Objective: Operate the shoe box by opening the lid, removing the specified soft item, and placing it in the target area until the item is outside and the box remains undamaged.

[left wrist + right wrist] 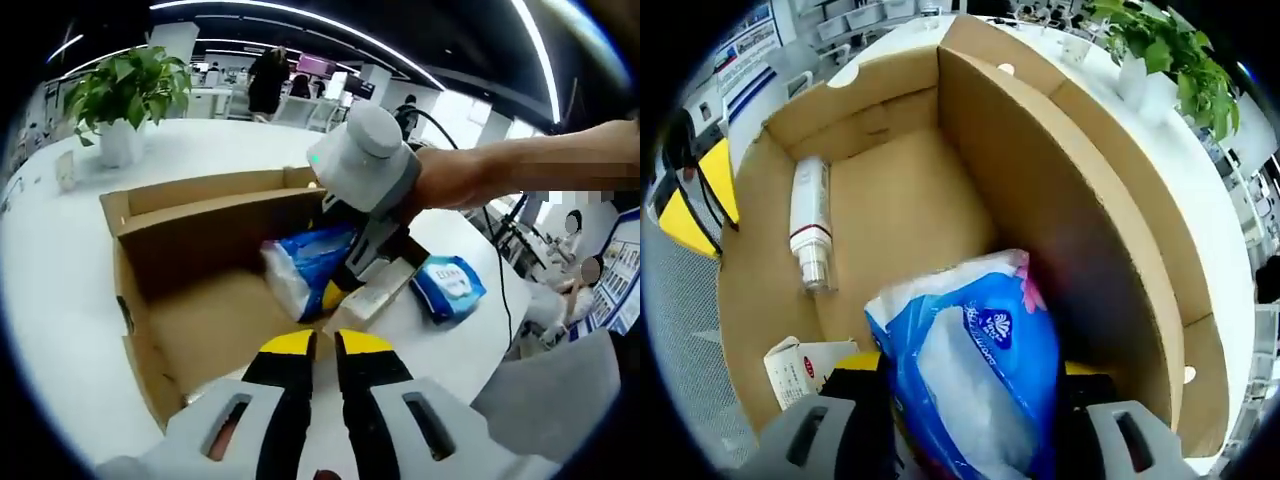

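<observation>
one box (1060, 180), two tissue packs (305, 265) (448, 287) (blue), one bottle (810, 222), one plant (125, 85).

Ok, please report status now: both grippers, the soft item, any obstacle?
Right gripper shut on blue tissue pack inside open box. Left gripper shut, empty. Bottle beside pack, not blocking.

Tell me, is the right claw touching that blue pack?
Touching. In the right gripper view the blue pack sits pinched between the right gripper's jaws, one against each side, above the box floor.
</observation>
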